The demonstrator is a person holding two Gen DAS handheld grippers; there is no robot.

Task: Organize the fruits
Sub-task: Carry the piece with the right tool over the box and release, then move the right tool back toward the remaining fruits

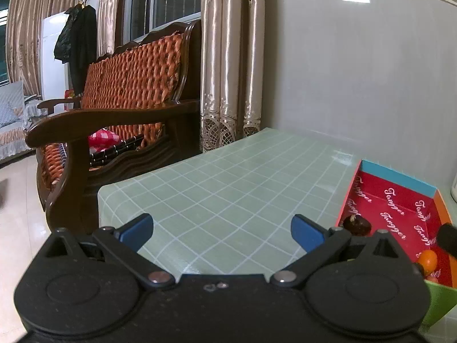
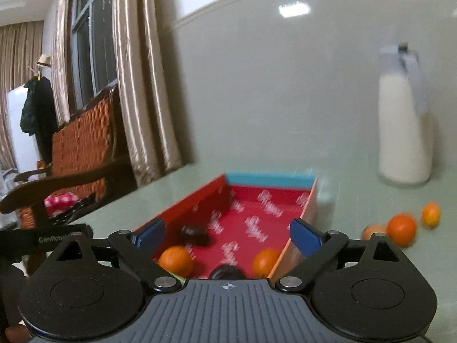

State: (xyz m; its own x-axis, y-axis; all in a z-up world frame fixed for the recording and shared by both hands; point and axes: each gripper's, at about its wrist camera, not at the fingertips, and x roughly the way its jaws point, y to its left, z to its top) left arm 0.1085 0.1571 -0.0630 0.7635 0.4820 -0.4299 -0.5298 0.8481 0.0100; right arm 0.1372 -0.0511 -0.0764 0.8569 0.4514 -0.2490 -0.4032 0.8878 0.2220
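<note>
A red box [image 2: 251, 200] with a blue far wall sits on the green checked table [image 1: 228, 188]. Inside it lie two oranges [image 2: 176, 260] [image 2: 265, 261] and two dark round fruits [image 2: 195, 235] [image 2: 227, 272]. My right gripper [image 2: 227, 235] is open and empty above the box's near end. Outside the box to the right lie an orange [image 2: 402, 229], a small orange fruit [image 2: 431, 214] and a pale reddish fruit [image 2: 372, 231]. My left gripper [image 1: 222, 231] is open and empty over the table, left of the box [image 1: 400, 200], where a dark fruit [image 1: 356, 224] and an orange [image 1: 427, 260] show.
A tall white bottle [image 2: 404, 120] stands at the back right by the wall. A wooden bench with an orange woven cushion [image 1: 128, 91] stands off the table's left edge. Curtains [image 1: 228, 57] hang behind. A green box edge [image 1: 440, 300] shows at the lower right.
</note>
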